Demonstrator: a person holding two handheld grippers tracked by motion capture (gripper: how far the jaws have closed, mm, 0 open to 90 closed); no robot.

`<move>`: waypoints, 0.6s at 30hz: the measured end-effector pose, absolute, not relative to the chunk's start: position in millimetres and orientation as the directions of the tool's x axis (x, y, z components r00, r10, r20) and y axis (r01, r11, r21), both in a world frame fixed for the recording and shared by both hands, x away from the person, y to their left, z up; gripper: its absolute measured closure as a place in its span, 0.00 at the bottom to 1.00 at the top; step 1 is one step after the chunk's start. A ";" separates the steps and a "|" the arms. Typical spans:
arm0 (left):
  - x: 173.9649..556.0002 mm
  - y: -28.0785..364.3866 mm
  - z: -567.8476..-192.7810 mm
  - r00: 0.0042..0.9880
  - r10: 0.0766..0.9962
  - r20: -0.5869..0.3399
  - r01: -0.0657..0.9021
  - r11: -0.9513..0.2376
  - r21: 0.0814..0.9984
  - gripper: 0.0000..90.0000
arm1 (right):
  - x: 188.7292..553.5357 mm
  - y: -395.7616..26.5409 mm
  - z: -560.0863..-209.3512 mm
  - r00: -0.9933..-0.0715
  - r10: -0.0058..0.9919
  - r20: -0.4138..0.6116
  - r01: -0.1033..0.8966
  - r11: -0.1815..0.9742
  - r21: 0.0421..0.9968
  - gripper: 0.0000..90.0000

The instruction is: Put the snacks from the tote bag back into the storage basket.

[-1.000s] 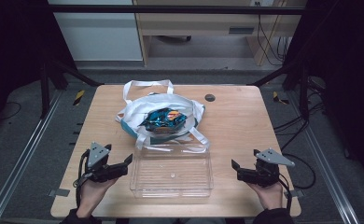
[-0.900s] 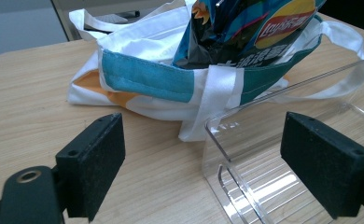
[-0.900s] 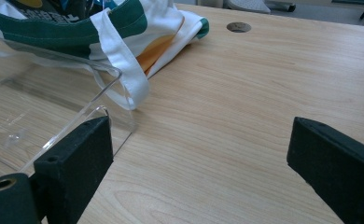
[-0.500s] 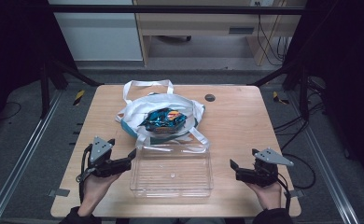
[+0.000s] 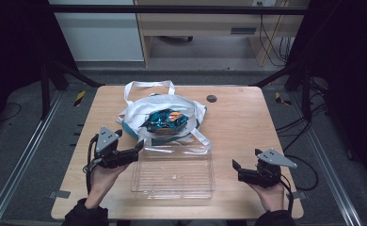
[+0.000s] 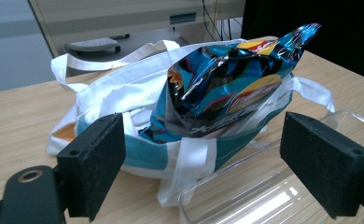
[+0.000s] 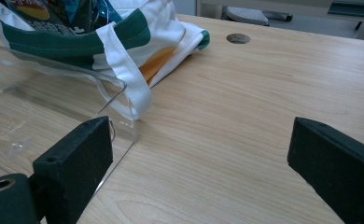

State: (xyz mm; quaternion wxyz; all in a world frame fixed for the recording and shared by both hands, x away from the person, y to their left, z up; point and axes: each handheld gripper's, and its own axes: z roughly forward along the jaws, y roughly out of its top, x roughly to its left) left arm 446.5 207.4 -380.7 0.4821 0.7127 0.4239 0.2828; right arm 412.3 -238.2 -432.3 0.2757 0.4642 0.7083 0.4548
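A white cloth bag with teal trim lies at the table's middle, and a shiny blue snack packet sticks out of its mouth. In front of it stands a clear plastic tray, empty. My left gripper is open at the tray's left far corner, pointing at the bag and the packet. My right gripper is open to the right of the tray, low over bare wood; its view shows the tray's corner and the bag's edge.
A round dark grommet hole sits in the wooden table behind the bag. The bag's white straps trail toward the far edge and over the tray's rim. Dark frame posts and cables flank the table.
My left gripper has moved forward and right, up to the tray's left far corner near the bag. The right gripper has barely shifted.
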 end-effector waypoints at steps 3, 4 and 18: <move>450.0 204.0 -380.6 0.484 0.875 -0.011 0.332 -0.172 0.927 0.16 | 412.3 -238.1 -432.0 -0.416 0.909 0.032 0.405 0.153 0.901 0.08; 451.4 202.7 -380.9 0.485 0.874 -0.012 0.333 -0.172 0.927 0.16 | 412.4 -238.0 -431.9 -0.416 0.909 0.032 0.405 0.153 0.901 0.08; 474.0 191.5 -390.6 0.503 0.864 0.005 0.347 -0.207 0.915 0.18 | 414.0 -236.3 -431.4 -0.420 0.907 0.029 0.402 0.158 0.902 0.08</move>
